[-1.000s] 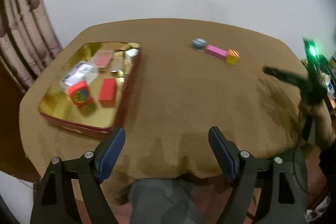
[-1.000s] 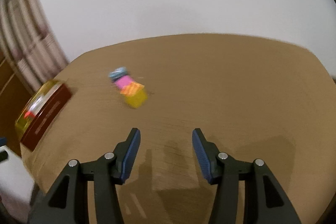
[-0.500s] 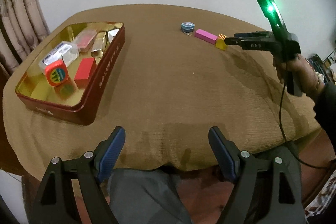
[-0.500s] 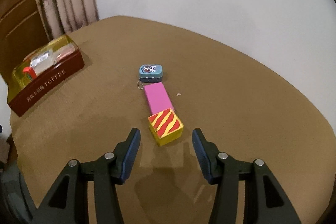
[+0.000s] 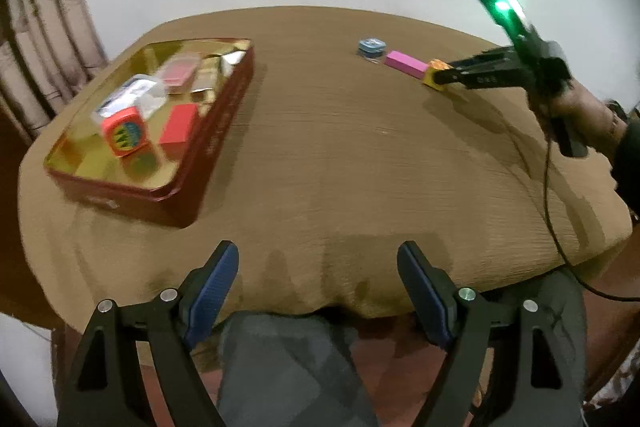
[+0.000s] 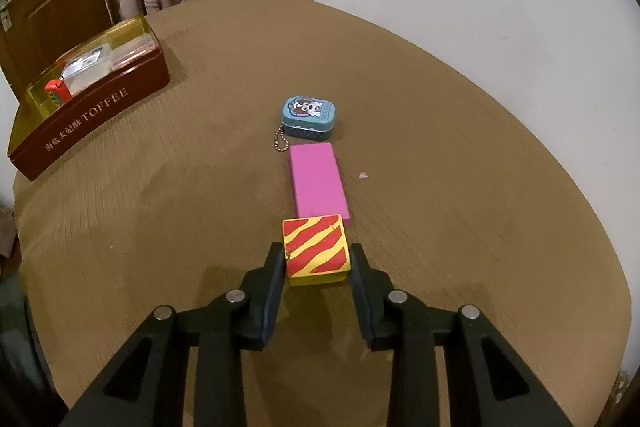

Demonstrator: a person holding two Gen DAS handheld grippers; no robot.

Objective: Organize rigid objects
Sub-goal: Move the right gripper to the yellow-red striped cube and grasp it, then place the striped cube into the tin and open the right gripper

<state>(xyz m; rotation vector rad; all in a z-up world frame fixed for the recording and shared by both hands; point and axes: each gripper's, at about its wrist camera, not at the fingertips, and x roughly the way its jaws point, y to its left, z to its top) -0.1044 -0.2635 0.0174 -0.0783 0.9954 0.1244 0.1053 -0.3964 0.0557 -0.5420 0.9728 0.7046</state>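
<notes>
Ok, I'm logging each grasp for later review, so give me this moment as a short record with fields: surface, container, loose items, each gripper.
surface: round table under a brown cloth
container: open red toffee tin at the table's left, already holding several small items
loose items: blue mini tin, pink block, striped yellow-red cube, lying in a row
right gripper: jaws just closing, pads against the cube's two sides
left gripper: open, empty, at the table's near edge
</notes>
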